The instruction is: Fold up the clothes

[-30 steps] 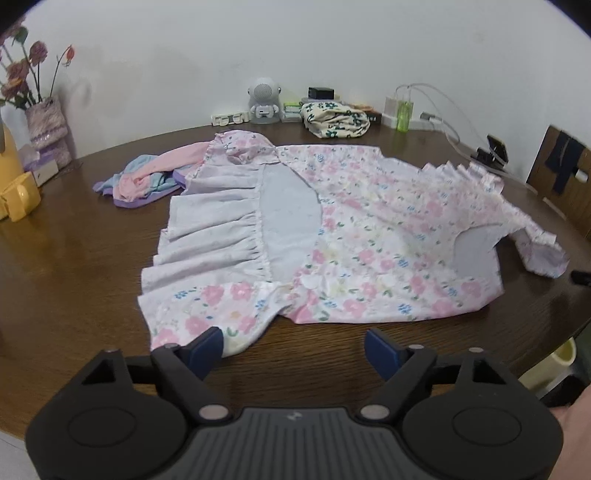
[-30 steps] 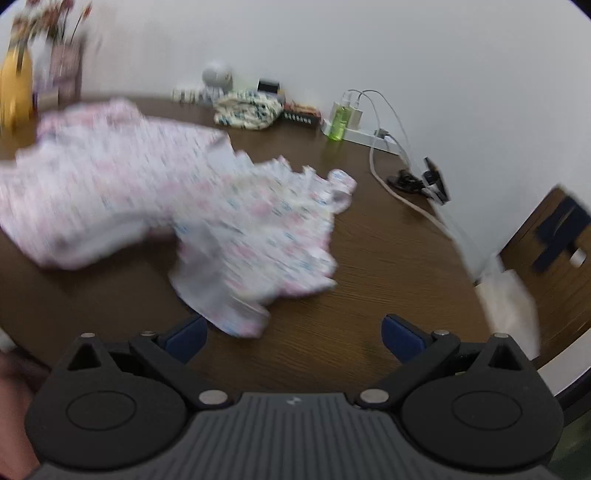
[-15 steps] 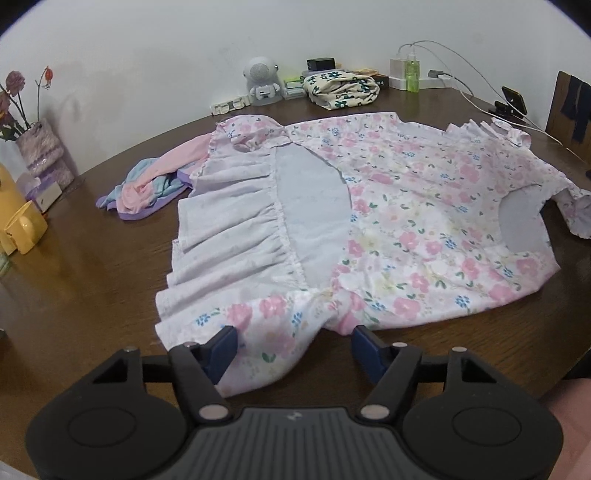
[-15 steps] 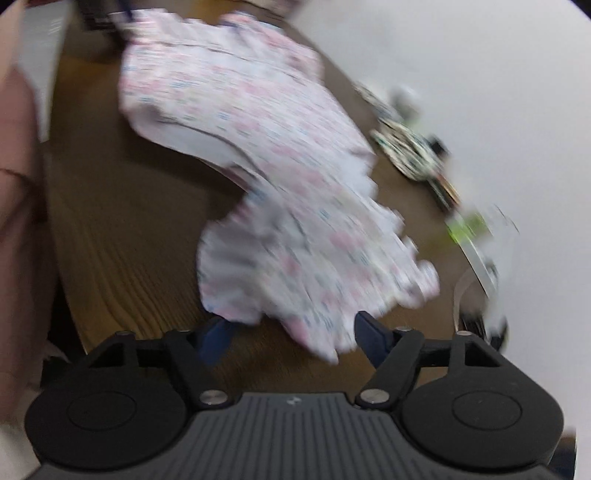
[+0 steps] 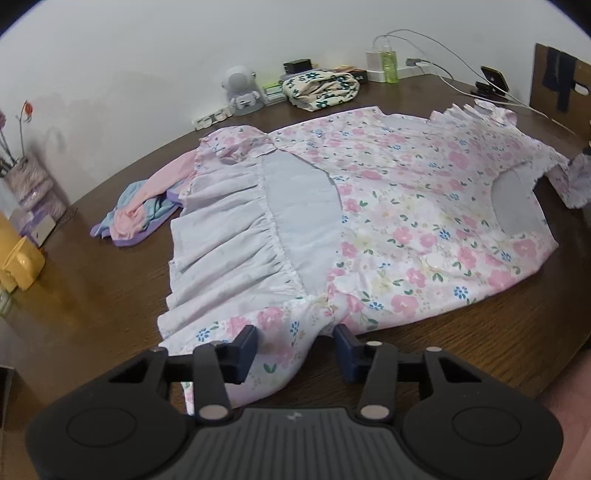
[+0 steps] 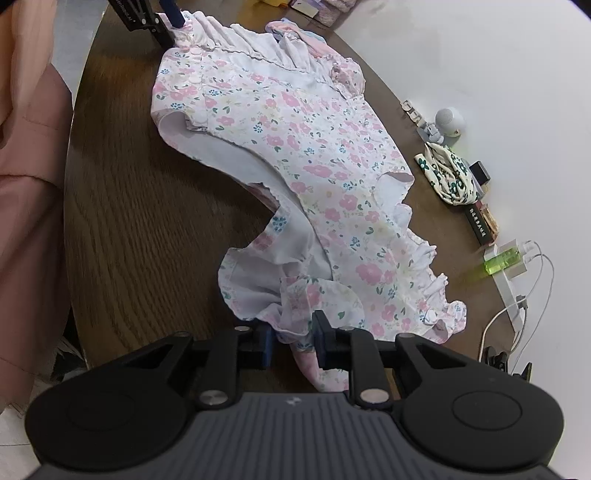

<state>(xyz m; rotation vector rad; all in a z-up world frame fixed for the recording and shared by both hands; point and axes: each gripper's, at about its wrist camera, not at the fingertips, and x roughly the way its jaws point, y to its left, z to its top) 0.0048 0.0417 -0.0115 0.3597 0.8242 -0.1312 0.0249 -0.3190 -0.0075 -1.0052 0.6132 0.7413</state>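
A floral pink-and-white dress (image 5: 399,221) lies spread on the round brown table (image 5: 92,295), part turned over to show its pale lining. My left gripper (image 5: 293,349) is open, its fingers straddling the near hem corner of the dress. In the right wrist view the dress (image 6: 295,147) runs away from me. My right gripper (image 6: 291,345) is nearly closed on a ruffled sleeve of the dress, with fabric between the pads. The left gripper shows at the far end (image 6: 162,18).
A pink, blue and purple garment (image 5: 136,214) lies left of the dress. A folded floral cloth (image 5: 321,88), a small white robot figure (image 5: 240,88), a power strip with cables (image 6: 509,273), a vase (image 5: 33,188) and a yellow object (image 5: 18,262) line the table's back. A chair (image 5: 561,85) stands right.
My left gripper moved forward over the hem corner and narrowed. My right gripper swung round, reached the ruffled sleeve and closed on it.
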